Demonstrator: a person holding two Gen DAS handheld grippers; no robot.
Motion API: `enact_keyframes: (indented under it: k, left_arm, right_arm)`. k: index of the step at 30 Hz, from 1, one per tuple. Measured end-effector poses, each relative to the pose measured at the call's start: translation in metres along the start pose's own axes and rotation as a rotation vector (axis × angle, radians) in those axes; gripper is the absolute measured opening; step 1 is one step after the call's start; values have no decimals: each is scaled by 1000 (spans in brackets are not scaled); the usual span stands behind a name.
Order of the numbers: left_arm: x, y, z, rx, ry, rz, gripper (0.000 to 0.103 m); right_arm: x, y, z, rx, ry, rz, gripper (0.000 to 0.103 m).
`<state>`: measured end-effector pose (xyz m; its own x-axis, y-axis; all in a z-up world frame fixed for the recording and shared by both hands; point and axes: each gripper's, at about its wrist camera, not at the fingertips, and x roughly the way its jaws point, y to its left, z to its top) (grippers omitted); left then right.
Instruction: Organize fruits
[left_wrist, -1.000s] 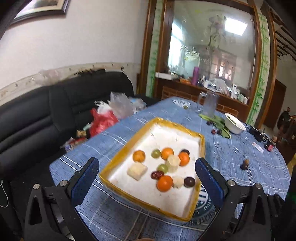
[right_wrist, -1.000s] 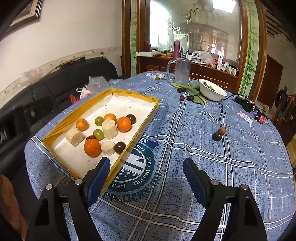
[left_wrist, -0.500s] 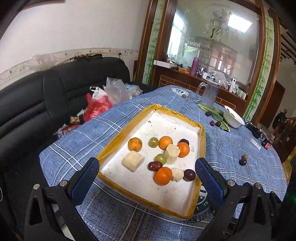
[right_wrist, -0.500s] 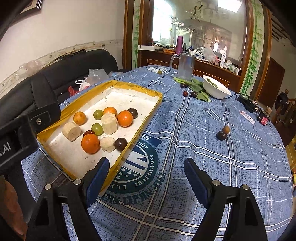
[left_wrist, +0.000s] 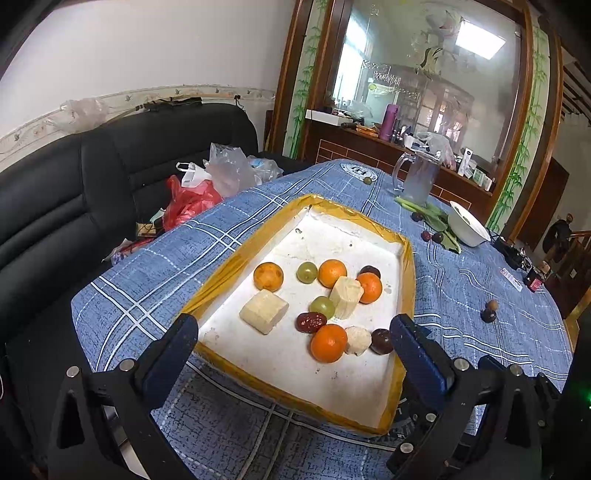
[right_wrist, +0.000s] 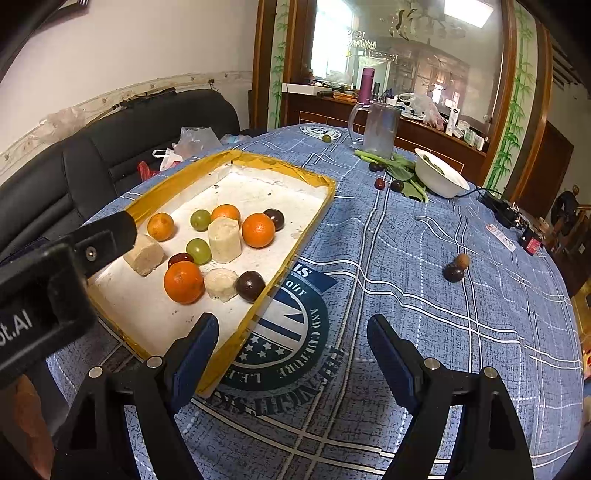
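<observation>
A white foam tray with a yellow taped rim (left_wrist: 236, 266) (right_wrist: 295, 173) lies on the blue checked tablecloth. It holds several oranges, green grapes, dark plums, a red date and pale cut chunks. The nearest orange (left_wrist: 328, 342) (right_wrist: 184, 282) lies by the tray's near end. My left gripper (left_wrist: 291, 354) is open and empty, hovering over the tray's near end. My right gripper (right_wrist: 291, 354) is open and empty, over the cloth just right of the tray. The left gripper's body (right_wrist: 55, 273) shows at the left of the right wrist view.
Two small dark and brown fruits (right_wrist: 456, 268) (left_wrist: 489, 312) lie loose on the cloth at the right. A white bowl (right_wrist: 439, 176), green leaves with dark fruits (right_wrist: 397, 177) and a glass jug (right_wrist: 380, 127) stand at the far side. A black sofa (left_wrist: 74, 192) with plastic bags borders the left.
Both grippers have moved forward and lower toward the table; the tray looks nearer. The left gripper has come into the right wrist view. Both stay open.
</observation>
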<state>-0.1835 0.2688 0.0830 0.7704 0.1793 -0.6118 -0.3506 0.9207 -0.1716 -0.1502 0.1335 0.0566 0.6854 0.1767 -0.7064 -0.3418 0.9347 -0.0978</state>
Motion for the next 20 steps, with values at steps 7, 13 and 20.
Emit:
enact_keyframes:
  k: [7,13,20]
  left_arm:
    - [4,2,-3,-17,42,2,103]
    - [0,2,-5,-22,42,-4,103]
    - [-12,-7,-4,28,18,4,103]
  right_arm:
    - [2,7,0,-18,4,1,86]
    - [-1,11,0,-29,-2,0,86]
    - [-6,3,0,-6,-7,9,87]
